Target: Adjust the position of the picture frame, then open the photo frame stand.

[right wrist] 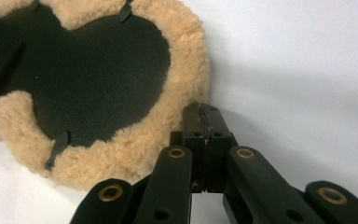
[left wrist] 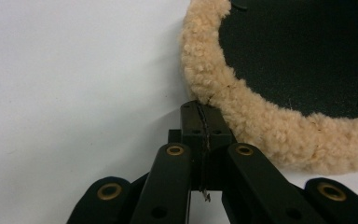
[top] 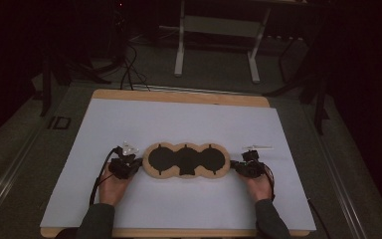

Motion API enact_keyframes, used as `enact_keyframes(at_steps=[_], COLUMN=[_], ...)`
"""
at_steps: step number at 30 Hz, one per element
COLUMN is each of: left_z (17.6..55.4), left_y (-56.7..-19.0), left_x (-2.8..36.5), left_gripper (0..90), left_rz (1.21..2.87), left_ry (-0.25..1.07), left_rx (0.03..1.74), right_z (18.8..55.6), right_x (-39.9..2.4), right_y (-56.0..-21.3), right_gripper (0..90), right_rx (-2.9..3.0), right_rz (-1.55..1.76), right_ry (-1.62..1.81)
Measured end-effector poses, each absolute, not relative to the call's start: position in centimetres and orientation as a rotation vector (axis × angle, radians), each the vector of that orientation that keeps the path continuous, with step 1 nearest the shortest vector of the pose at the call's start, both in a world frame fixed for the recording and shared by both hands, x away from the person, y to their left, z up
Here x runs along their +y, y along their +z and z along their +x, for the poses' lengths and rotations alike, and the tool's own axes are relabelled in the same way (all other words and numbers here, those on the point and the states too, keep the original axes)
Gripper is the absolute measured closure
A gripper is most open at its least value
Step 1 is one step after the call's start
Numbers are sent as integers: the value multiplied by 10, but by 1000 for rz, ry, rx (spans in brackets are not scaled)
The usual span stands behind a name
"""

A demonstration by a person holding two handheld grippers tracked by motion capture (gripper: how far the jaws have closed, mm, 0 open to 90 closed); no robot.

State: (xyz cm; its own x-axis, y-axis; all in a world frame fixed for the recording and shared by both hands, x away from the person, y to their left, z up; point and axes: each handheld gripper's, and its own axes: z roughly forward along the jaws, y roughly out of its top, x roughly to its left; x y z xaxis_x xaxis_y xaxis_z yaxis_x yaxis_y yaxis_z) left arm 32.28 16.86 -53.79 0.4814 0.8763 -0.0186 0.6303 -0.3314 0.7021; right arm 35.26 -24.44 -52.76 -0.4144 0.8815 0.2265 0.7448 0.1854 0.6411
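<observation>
Step in hand looks like setup for a two-handed pick or fold: the fleece pad (top: 186, 160), a three-lobed tan-rimmed piece w/ black centre, lies flat at mid-tabletop, a bit toward the near side, long axis running left-right. Left gripper (top: 136, 163) sits at the pad's left end, right gripper (top: 237, 166) at its right end. Both sets of fingers are clenched tight together w/ nothing between them; in the left gripper view the tips (left wrist: 204, 119) touch or nearly touch the fleece rim (left wrist: 261, 130), in the right gripper view the tips (right wrist: 205, 122) stand just beside the rim (right wrist: 186, 93), contact unclear. Next move, as I judge it: open up both, then slide one finger under each edge, since the pad hugs the tabletop (top: 179, 124) and the rim is soft. Room is good: bare white sheet far side, left and right; near edge is closer, behind the hands.
</observation>
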Motion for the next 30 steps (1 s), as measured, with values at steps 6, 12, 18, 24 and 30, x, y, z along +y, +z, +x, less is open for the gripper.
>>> enact_keyframes(at_steps=[6,12,18,24,30], left_z=[319,309,302,297,290], left_y=[-534,-524,-517,-513,-509], left_x=[174,179,180,174,164], left_gripper=[848,810,766,744,691], left_rz=[2070,2011,1980,1987,1984], left_ry=[485,490,491,487,473], left_rx=[1237,1206,1184,1151,1102], right_z=[345,333,318,315,313], right_x=[-235,-234,-240,-252,-256], right_y=[-512,-499,-507,-508,-512], right_gripper=[871,794,726,699,677], right_rx=[2280,2284,2237,2183,2158], right_rz=[1444,1351,1281,1328,1342], right_ry=[964,960,1013,1098,1081])
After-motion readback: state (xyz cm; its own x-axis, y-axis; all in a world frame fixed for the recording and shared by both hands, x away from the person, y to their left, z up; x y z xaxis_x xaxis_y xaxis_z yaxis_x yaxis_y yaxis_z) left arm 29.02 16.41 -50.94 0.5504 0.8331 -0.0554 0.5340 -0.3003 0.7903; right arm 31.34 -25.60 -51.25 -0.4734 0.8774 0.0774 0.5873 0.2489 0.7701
